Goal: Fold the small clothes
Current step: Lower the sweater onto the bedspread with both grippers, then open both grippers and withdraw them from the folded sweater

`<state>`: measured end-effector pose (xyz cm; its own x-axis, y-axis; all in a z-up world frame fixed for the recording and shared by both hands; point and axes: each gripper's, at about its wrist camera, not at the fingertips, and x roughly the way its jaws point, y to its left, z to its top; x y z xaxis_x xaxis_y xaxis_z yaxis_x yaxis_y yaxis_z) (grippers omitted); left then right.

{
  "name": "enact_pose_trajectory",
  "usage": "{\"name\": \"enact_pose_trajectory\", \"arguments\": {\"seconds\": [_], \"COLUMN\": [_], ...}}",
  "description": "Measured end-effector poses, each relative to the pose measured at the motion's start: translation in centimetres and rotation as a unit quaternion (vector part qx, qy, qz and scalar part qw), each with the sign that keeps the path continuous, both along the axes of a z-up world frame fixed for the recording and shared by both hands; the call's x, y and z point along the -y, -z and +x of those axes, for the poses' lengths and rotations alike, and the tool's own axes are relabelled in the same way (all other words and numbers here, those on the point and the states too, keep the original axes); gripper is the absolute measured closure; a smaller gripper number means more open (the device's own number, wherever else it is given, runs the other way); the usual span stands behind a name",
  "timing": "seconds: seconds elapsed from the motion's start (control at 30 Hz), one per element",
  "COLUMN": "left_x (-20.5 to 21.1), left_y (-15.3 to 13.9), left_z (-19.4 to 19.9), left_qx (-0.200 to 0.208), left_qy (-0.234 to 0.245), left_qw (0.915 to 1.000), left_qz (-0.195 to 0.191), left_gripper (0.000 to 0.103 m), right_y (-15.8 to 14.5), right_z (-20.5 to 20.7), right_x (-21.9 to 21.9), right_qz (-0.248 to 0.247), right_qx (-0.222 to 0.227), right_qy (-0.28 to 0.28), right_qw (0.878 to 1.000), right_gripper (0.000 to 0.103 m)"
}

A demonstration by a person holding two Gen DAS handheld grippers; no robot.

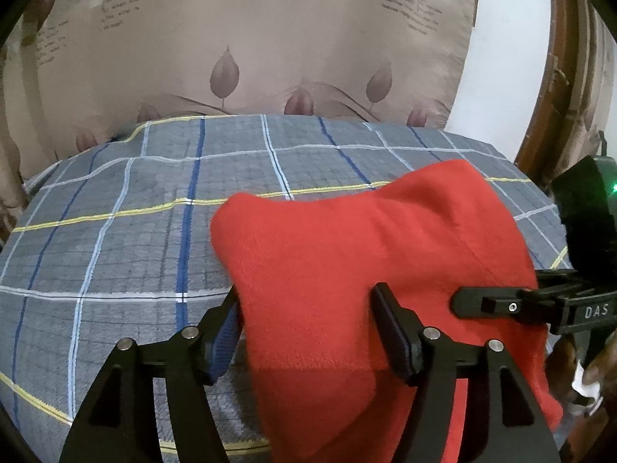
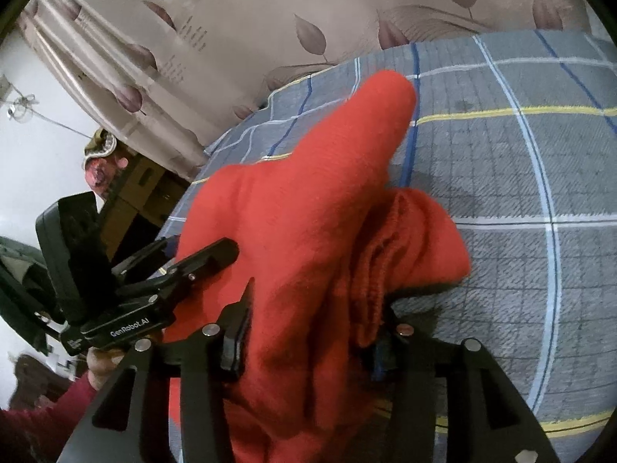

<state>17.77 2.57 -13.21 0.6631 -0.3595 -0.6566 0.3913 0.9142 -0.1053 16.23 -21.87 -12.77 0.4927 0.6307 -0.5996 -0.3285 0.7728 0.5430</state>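
A small red knitted garment (image 1: 347, 247) hangs over a bed with a grey plaid sheet (image 1: 115, 231). My left gripper (image 1: 308, 332) has its fingers spread wide with the red cloth draped between them; the jaws do not pinch it. My right gripper shows in the left wrist view (image 1: 478, 303) at the garment's right edge. In the right wrist view the garment (image 2: 308, 212) is bunched between my right gripper's (image 2: 312, 332) spread fingers, and its far end sticks out over the sheet (image 2: 520, 193). My left gripper (image 2: 200, 262) touches the cloth's left edge there.
A beige curtain with leaf prints (image 1: 250, 38) hangs behind the bed. A white wall (image 1: 501, 77) and a brown wooden frame (image 1: 555, 88) are at the right. Dark furniture with cloth on it (image 2: 115, 177) stands left of the bed.
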Motion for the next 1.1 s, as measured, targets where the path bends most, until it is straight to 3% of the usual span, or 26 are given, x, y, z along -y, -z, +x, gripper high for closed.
{"name": "enact_pose_trajectory", "arguments": {"seconds": [0.27,0.43,0.67,1.0,1.1], "left_x": [0.3,-0.1,-1.0,-2.6,-3.0], "left_y": [-0.4,-1.0,-2.9,-8.3,-9.6], "left_z": [-1.2,-2.0,-4.4,-9.9,-11.1], "left_qx": [0.054,0.083,0.127,0.227,0.241], "left_qy": [-0.033,-0.063,-0.088,-0.125,-0.128], "left_qw": [0.997,0.9927,0.9862,0.9656,0.962], "left_qz": [0.044,0.06,0.061,0.024,0.01], "left_gripper": [0.026,0.023,0.022,0.001,0.0], "right_y": [-0.8,-2.4,-4.8,-7.1,-7.8], "right_z": [-1.5,-4.6,-8.9,-13.3,-14.2], "right_x": [0.0,0.4,0.2,-1.2,-1.5], "right_qz": [-0.037,-0.053,-0.063,-0.074,-0.082], "right_qx": [0.03,0.071,0.119,0.154,0.17], "right_qy": [0.032,0.065,0.078,0.075,0.08], "right_qw": [0.998,0.994,0.988,0.982,0.979], "right_gripper": [0.053,0.051,0.042,0.035,0.033]}}
